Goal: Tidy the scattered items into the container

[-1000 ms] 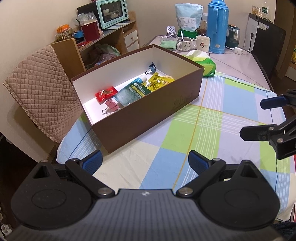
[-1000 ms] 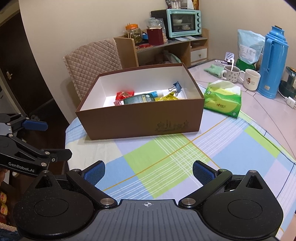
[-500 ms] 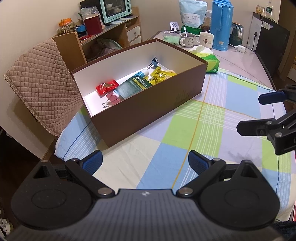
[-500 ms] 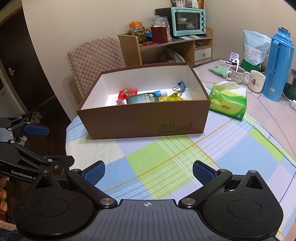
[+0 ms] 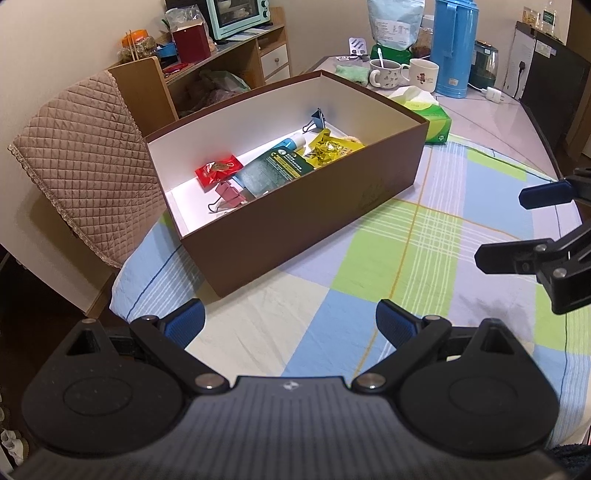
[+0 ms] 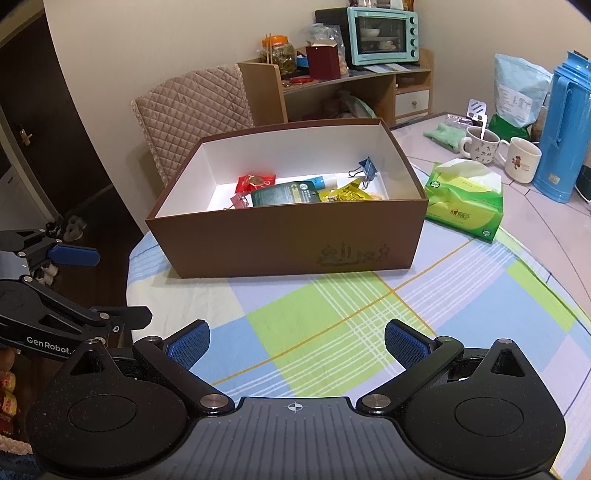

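Brown box (image 6: 288, 242) sits on the checked tablecloth (image 6: 332, 321), open top, white inside. All the bits lie in it on the floor: red snack packet (image 5: 218, 170) toward the left end, pink binder clip (image 5: 229, 195) just in front of it by the near wall, dark green tube w/ a white cap (image 5: 275, 166) across the middle, yellow foil packet (image 5: 330, 149) touching the tube's right side, blue binder clip (image 5: 316, 119) up against the far wall at the right end. Tube overlaps the red packet's edge a little; can't tell if the pink clip touches the tube.

My left gripper (image 5: 290, 326) hangs over the near table edge, well apart from the box, jaws spread wide, nothing btwn the blue pads. My right gripper (image 6: 297, 345) likewise: pads wide apart, empty, over the cloth in front of the box's long side. Each shows in the other's view at the frame edge, also gaping.

Cloth in front of the box is bare of loose items as far as both views show.

Beyond the box: green tissue pack (image 6: 467, 201) just beside its right end, two mugs (image 6: 517, 160), blue thermos (image 6: 565, 129), a quilted chair back (image 6: 192, 118) behind the left end, mint toaster oven (image 6: 384, 35) on a shelf by the wall.
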`<act>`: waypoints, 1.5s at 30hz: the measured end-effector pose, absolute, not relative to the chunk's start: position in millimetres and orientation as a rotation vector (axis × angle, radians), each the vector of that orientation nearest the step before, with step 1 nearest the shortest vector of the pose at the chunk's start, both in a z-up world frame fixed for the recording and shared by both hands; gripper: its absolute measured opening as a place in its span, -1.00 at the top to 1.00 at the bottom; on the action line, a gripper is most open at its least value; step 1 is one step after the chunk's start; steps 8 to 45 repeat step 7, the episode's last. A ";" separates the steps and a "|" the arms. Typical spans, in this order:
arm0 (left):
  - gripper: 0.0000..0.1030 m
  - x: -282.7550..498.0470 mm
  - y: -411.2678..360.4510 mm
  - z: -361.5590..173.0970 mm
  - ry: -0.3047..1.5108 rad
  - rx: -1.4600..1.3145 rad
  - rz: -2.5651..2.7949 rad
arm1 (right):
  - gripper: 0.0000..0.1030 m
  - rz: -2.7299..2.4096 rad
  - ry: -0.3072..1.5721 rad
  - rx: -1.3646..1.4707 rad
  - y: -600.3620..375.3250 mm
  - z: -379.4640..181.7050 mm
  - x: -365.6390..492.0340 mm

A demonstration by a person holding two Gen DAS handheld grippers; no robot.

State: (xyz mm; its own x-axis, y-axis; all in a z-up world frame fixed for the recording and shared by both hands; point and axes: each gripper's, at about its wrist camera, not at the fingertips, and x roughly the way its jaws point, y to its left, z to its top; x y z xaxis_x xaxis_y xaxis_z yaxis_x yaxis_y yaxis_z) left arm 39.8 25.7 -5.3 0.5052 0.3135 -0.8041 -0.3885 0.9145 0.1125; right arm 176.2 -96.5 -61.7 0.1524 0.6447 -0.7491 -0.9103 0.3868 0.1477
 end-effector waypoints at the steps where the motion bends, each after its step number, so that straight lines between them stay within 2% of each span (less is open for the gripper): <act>1: -0.90 41.0 26.7 -5.7 0.951 -0.086 0.431 | -1.00 1.156 0.845 -0.382 -95.1 -62.7 177.5; 45: -0.89 48.4 34.3 -7.6 0.951 -0.102 0.451 | -1.00 1.169 0.859 -0.391 -88.5 -68.3 183.0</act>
